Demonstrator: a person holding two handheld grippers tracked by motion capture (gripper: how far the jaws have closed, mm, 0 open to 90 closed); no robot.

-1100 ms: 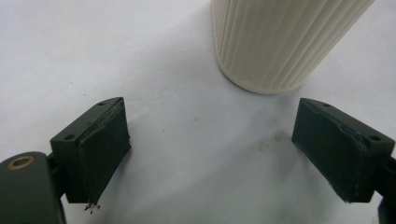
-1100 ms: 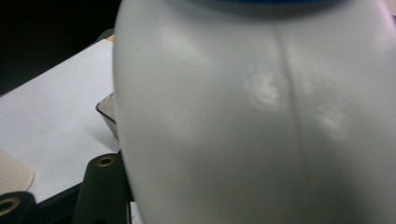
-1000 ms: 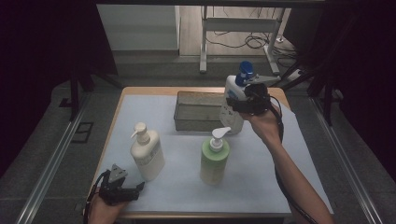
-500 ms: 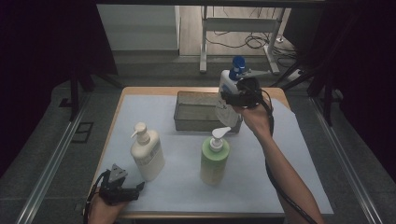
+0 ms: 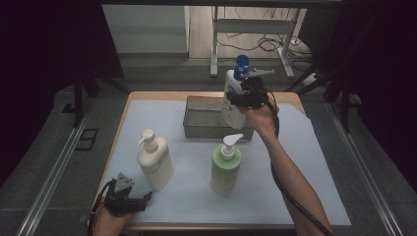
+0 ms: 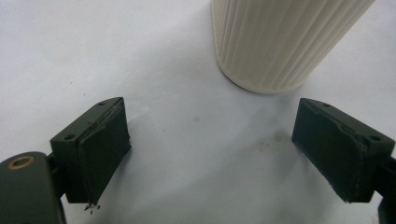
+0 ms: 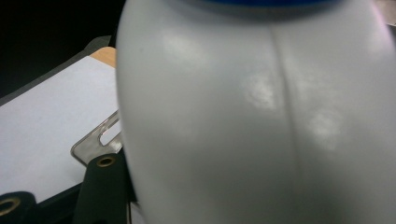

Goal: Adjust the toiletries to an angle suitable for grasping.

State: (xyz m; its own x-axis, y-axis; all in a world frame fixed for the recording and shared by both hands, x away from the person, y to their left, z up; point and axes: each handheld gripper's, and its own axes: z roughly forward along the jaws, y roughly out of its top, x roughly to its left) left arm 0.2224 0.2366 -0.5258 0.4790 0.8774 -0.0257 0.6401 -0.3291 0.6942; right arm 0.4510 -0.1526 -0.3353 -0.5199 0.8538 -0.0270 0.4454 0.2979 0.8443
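From the high view, the right gripper point(image 5: 244, 97) is clamped on a white bottle point(image 5: 232, 98) with a blue cap point(image 5: 241, 60), carried in the air at about one o'clock on the table point(image 5: 123, 115), over the right end of the metal tray point(image 5: 205, 118). The bottle looks like rigid moulded plastic with a smooth, rounded body, so I judge it somewhat slippery and, if full, bottom-heavy; the grip sits on its mid-body, which seems the sensible spot, below the cap and above the base. The tray walls are the nearest edges, and its bare floor gives room to set the bottle down. A green bottle point(image 5: 226, 169) stands at five o'clock of the tray, close under the forearm, and a cream bottle point(image 5: 155, 162) stands at seven o'clock. The left gripper point(image 5: 129, 199) rests near the table's front edge at about seven o'clock.

In the left gripper view, the jaws stand wide apart with nothing between them, above the pale mat point(image 6: 70, 56). The ribbed base of the cream bottle point(image 6: 280, 42) stands at one o'clock, just beyond the jaw tips, untouched.

In the right gripper view, the white bottle point(image 7: 261, 116) sits hard against the camera, its glossy wall and moulded seam plain to see; the left jaw presses its side. A tray corner point(image 7: 95, 144) peeks out at nine o'clock.
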